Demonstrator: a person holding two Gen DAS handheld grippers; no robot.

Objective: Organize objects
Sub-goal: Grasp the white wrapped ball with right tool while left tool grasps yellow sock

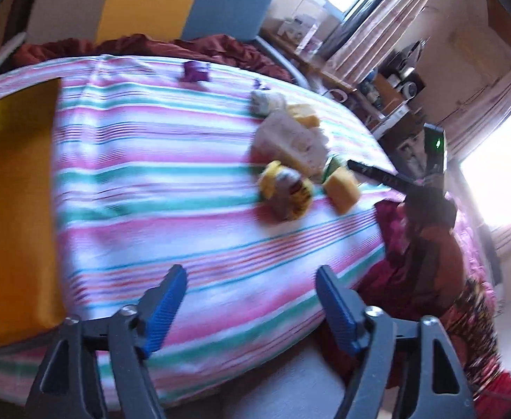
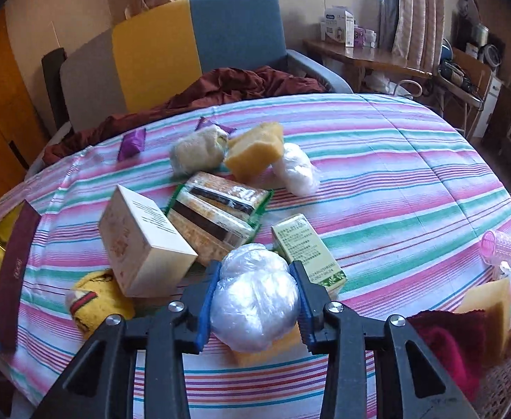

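Note:
My right gripper (image 2: 255, 300) is shut on a white plastic-wrapped ball (image 2: 255, 309), held just above the striped bedspread (image 2: 395, 181). Around it lie a cream box (image 2: 143, 244), a green-edged biscuit pack (image 2: 217, 213), a green carton (image 2: 307, 248), a yellow sponge (image 2: 255, 150), another wrapped white ball (image 2: 295, 169), a pale bundle (image 2: 197, 152) and a yellow knit toy (image 2: 96, 298). My left gripper (image 1: 252, 279) is open and empty over the bedspread (image 1: 150, 192), well short of the blurred pile (image 1: 290, 160). The right gripper's dark finger (image 1: 377, 174) shows beside the pile.
Purple wrappers (image 2: 133, 143) lie at the far side. A pink roller (image 2: 496, 244), a sponge (image 2: 493, 303) and a red cloth (image 2: 447, 335) sit at the right by a woven basket (image 2: 506, 384). A yellow panel (image 1: 14, 192) lies left. A sofa (image 2: 185, 45) stands behind.

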